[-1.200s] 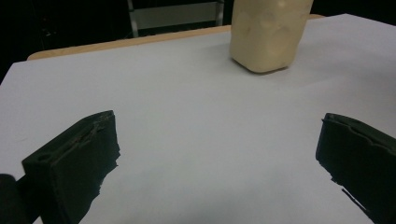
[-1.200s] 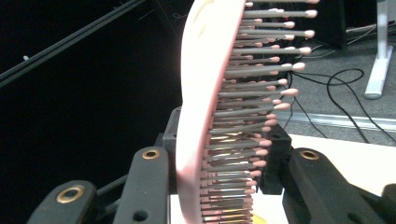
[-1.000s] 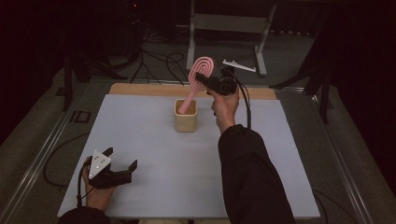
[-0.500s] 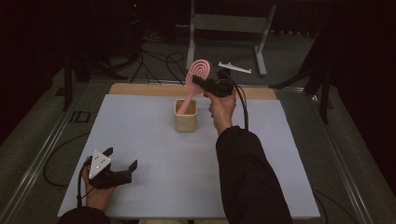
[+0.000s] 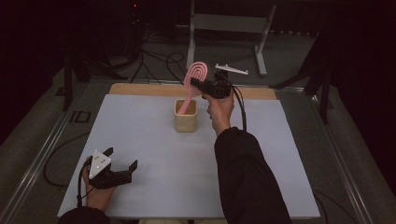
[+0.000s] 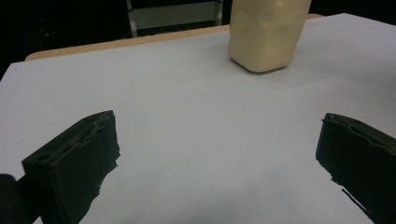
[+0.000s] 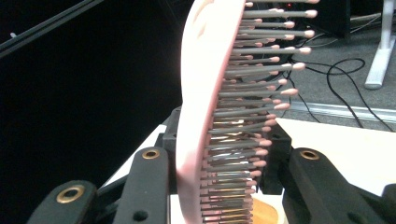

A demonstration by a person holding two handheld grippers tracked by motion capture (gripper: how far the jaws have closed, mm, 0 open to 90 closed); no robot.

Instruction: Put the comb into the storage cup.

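A pink hairbrush (image 5: 195, 74) stands tilted, with its handle end down in a beige cup (image 5: 186, 120) at the far middle of the table. My right gripper (image 5: 194, 83) is shut on the brush's head from the right, above the cup. In the right gripper view the brush (image 7: 205, 93) runs upright between the jaws of the right gripper (image 7: 219, 163), bristles facing right. My left gripper (image 5: 121, 157) rests open on the near left of the table with nothing between its jaws. In the left gripper view the left gripper (image 6: 219, 140) points toward the cup (image 6: 266, 32).
A pale mat (image 5: 149, 154) covers the table, with a wooden strip (image 5: 140, 88) along the far edge. Beyond it stand a metal frame (image 5: 229, 23) and cables (image 5: 159, 60) on the floor. A small white bracket (image 5: 232, 69) lies past the far edge.
The right gripper and the brush have shifted slightly left and a little lower over the cup. The left gripper has stayed where it was.
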